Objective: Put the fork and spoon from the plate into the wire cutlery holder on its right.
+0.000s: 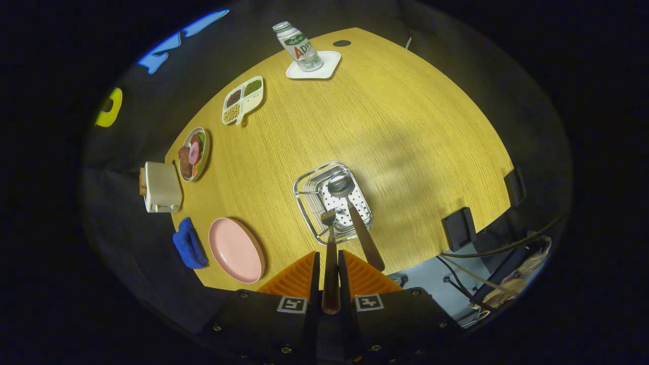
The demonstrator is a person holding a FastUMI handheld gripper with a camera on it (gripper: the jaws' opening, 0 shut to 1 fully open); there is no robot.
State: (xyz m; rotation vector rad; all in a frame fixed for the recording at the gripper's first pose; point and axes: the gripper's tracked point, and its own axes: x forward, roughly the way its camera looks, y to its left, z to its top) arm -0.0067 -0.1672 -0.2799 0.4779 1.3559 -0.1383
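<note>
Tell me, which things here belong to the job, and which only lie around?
Job: fork held in gripper, spoon resting in holder, pink plate.
Around: bottle, coaster, bean tray, food plate, toaster, blue cloth.

Yellow wood-grain table [405, 126]. Pink plate [236, 249] with darker rim; blue cloth [189, 243] beside it. Silver wire cutlery holder [332, 202] around a white insert with dark dots. Silver spoon [340, 185] and fork [328, 218], both brown-handled. Cream toaster [162, 187]. White divided tray [243, 99] of dark, green and pale beans. Clear bottle [298, 45], green-and-white label, red lettering, on white coaster [324, 68].
</note>
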